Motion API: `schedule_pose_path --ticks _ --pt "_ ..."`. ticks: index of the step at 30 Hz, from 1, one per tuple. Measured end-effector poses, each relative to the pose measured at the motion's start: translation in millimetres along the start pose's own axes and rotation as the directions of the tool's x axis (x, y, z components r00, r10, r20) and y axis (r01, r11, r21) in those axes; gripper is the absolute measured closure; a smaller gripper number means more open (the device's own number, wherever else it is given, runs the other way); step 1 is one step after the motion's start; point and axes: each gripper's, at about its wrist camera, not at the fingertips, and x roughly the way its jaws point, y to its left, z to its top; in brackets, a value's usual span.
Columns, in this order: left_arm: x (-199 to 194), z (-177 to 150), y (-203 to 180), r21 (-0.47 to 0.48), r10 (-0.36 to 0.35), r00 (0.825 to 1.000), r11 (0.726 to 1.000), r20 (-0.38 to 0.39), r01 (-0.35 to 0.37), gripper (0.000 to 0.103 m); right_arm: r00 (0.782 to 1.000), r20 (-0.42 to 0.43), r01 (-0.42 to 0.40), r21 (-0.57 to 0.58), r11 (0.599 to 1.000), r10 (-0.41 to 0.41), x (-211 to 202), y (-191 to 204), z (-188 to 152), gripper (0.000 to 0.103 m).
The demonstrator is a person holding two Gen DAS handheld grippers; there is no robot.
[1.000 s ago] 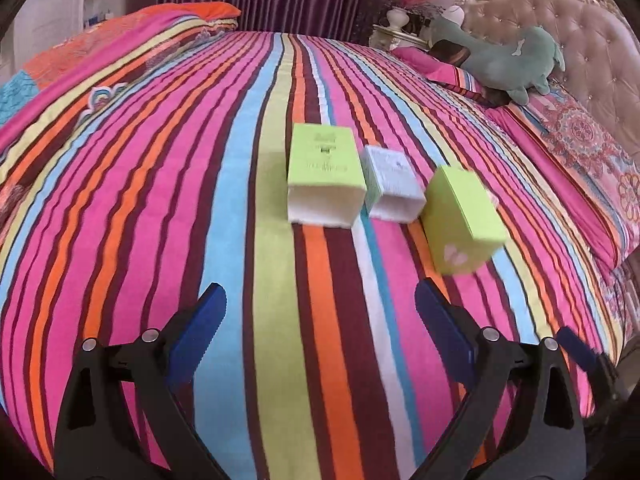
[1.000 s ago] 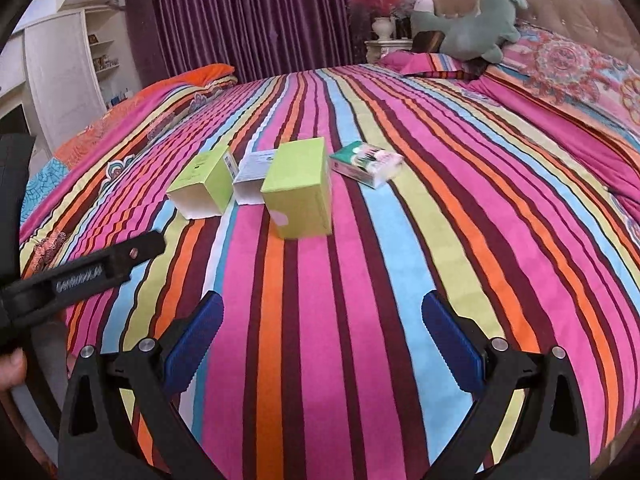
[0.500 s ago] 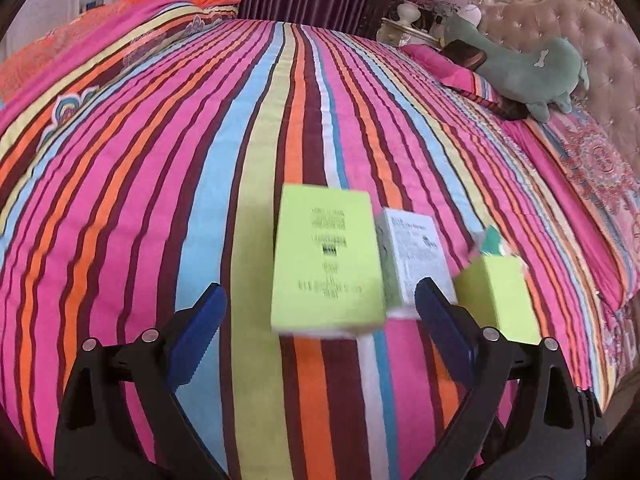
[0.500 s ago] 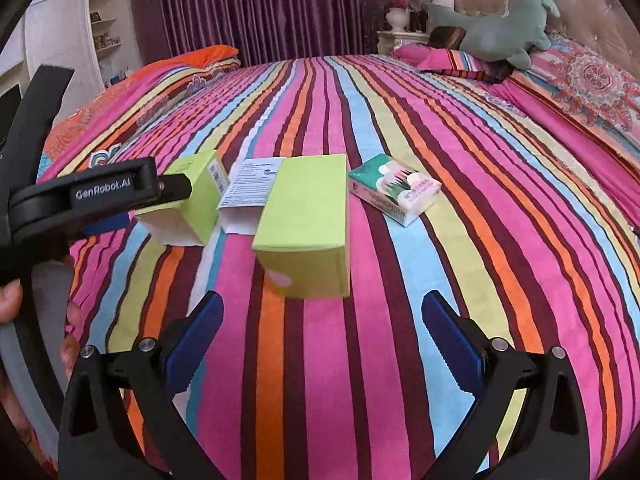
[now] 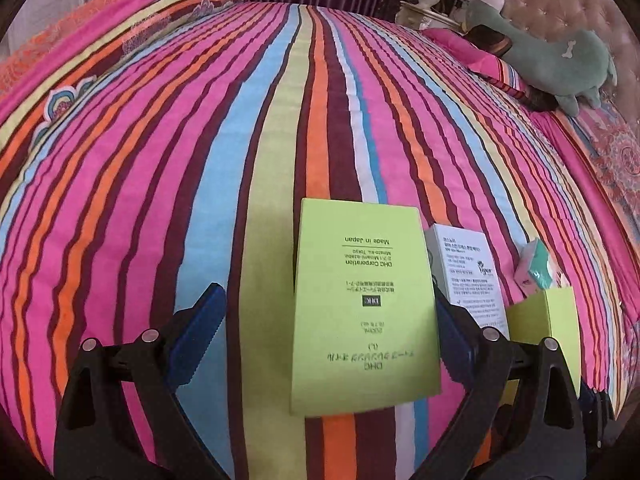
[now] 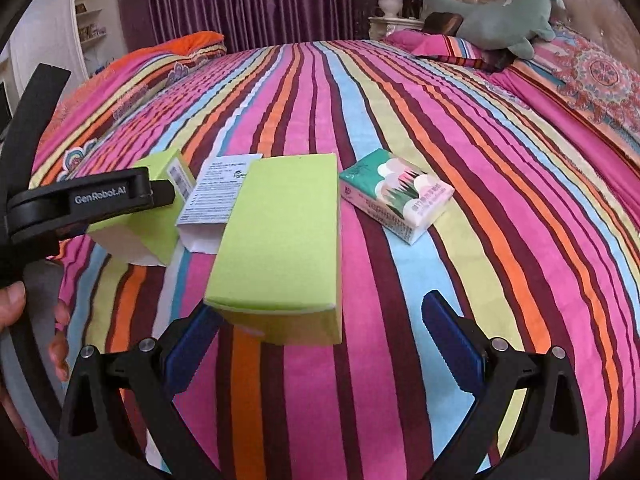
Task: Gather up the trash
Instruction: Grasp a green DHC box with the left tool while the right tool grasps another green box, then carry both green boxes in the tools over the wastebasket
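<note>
On the striped bedspread (image 5: 200,168), a lime-green carton (image 5: 360,304) with printed text lay between the spread fingers of the left gripper (image 5: 324,340). A second green carton (image 6: 284,240) sat in front of the right gripper (image 6: 320,336), also spread wide, with a white box (image 6: 216,196) to its left and a tissue pack (image 6: 396,196) to its right.

Both grippers are wide open, fingers spread and pointing toward the far side. The left gripper (image 5: 326,334) sits low; from the right wrist view it pokes in at the left edge, with a hand (image 6: 24,320) wrapped round its handle. The right gripper (image 6: 322,344) hangs just right of it.
</note>
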Motion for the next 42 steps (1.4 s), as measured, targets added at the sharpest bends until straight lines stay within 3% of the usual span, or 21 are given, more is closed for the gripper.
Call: schedule_pose_path --ticks 8,10,12,14,16,27,42 --pt "11.0 -2.9 -2.3 0.011 0.011 1.000 1.000 -0.014 -0.011 0.013 0.999 -0.048 -0.019 -0.043 0.999 0.017 18.2 8.6 7.0 0.012" --pt "11.1 -4.6 -2.2 0.019 0.002 1.000 1.000 -0.012 -0.002 0.020 0.999 -0.051 0.003 -0.073 0.997 -0.007 20.9 13.8 7.2 0.025" --pt "10.8 -4.4 -4.0 0.037 0.011 1.000 0.999 -0.014 -0.011 0.034 0.998 -0.055 0.010 -0.081 0.997 -0.015 22.2 15.7 7.6 0.031" --pt "10.4 -3.9 -4.0 0.046 0.015 1.000 0.999 -0.021 -0.014 0.047 0.999 -0.049 0.011 -0.070 0.997 -0.014 20.0 14.3 8.6 0.048" --pt "9.2 -3.4 -1.8 0.040 0.016 0.999 0.999 -0.027 -0.015 0.047 0.999 -0.051 0.007 -0.055 0.998 -0.009 19.6 12.0 8.5 0.056" --pt "-26.5 -19.6 1.7 0.048 0.032 0.999 0.998 -0.007 -0.031 0.047 0.998 -0.061 -0.002 -0.007 1.000 0.001 -7.4 -2.2 -5.3 0.057" --pt "-100.1 -82.2 1.8 0.053 0.047 0.999 0.997 0.020 -0.048 0.047 0.998 -0.058 0.011 0.098 0.995 -0.005 -68.2 -32.0 -43.4 0.056"
